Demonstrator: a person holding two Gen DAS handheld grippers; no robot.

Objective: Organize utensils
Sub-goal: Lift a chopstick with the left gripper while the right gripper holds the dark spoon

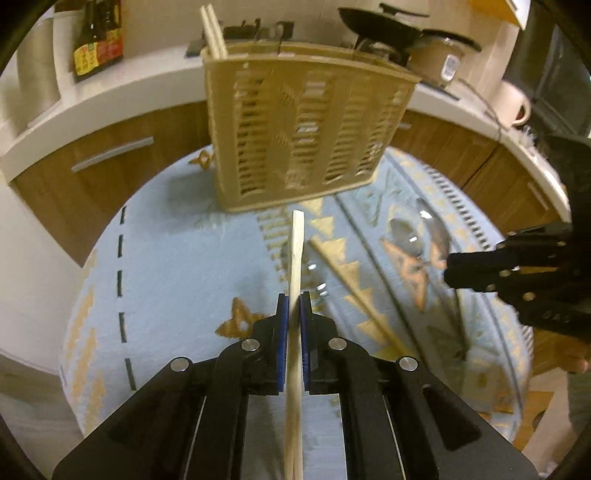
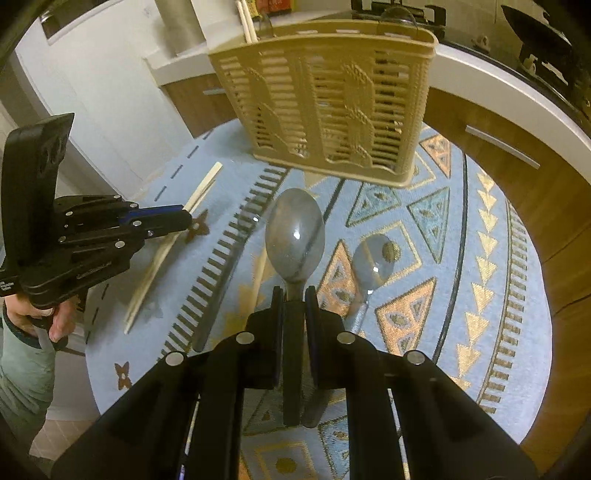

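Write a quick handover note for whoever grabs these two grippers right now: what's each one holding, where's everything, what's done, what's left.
Left gripper: shut on a pair of chopsticks, lifted toward the caddy.
Right gripper: shut on the handle of a spoon.
Done: two chopsticks already stand in the caddy's left end.
Left: drop both held items in; then the second spoon and a loose chopstick on the tablecloth.

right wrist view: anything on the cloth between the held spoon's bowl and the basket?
No. In the right wrist view, the spoon in the right claw points at the basket; between them only bare patterned cloth shows.
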